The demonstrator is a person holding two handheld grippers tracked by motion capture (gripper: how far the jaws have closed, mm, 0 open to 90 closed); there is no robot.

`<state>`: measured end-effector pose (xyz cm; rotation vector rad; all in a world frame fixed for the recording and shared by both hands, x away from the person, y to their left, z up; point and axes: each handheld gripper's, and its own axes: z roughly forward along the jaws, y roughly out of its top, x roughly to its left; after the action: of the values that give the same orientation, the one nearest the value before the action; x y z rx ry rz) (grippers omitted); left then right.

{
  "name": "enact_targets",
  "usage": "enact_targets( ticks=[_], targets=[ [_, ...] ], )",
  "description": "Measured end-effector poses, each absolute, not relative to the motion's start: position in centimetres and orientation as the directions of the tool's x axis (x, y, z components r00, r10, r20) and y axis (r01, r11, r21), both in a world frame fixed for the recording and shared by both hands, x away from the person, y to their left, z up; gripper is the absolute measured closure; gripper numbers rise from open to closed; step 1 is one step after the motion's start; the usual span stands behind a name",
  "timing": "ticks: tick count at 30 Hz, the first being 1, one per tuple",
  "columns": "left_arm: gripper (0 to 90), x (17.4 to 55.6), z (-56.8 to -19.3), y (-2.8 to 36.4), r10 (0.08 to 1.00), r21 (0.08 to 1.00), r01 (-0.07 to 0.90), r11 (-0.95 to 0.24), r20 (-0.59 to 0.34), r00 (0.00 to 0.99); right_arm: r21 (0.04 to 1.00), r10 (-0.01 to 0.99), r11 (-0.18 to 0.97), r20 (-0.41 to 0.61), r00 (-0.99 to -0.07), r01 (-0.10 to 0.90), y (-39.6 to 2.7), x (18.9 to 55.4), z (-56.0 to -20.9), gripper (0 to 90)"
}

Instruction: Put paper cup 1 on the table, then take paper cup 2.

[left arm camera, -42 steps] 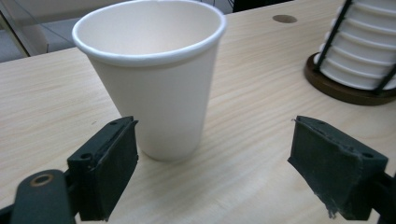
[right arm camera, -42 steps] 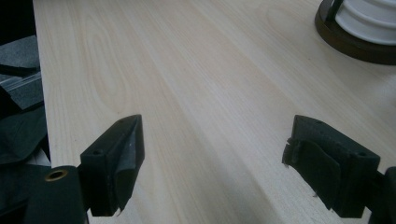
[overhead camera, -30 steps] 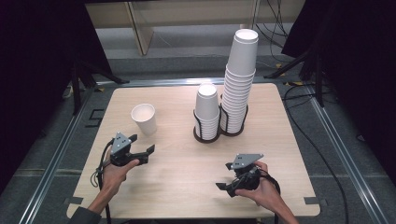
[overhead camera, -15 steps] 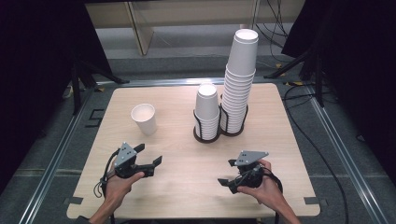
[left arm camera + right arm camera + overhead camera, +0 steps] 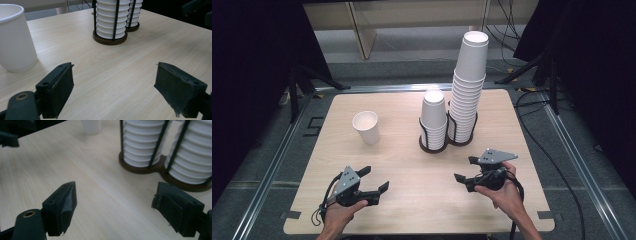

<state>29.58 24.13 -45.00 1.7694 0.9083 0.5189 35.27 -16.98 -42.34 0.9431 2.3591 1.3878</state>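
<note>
While both grippers hang open and empty near the table's front edge, left gripper and right gripper, one loose cup stands alone at left, well apart from the cup stacks; prob. stacking it is left; nothing gripped yet.
</note>
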Motion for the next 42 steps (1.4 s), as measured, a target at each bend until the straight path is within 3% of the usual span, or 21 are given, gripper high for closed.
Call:
enact_targets(
  ticks=[16, 30, 42],
  targets=[
    [14.5, 27.4, -45.0, 24.0, 0.761, 0.925, 0.335, -0.181, -0.084, 0.643, 0.914, 0.751, 0.191, 0.1, -0.653, 0.359, -20.0, 38.4, -36.9, 15.8],
    [14.5, 27.4, -45.7, 23.8, 0.743, 0.917, 0.341, -0.205, -0.081, 0.665, 0.938, 0.766, 0.104, 0.136, -0.629, 0.33, -20.6, 42.2, -32.1, 15.6],
    [14.5, 27.4, -45.8, 23.6, 0.732, 0.91, 0.352, -0.216, -0.088, 0.676, 0.97, 0.789, 0.066, 0.093, -0.607, 0.234, -20.3, 45.6, -27.3, 15.4]
  ],
)
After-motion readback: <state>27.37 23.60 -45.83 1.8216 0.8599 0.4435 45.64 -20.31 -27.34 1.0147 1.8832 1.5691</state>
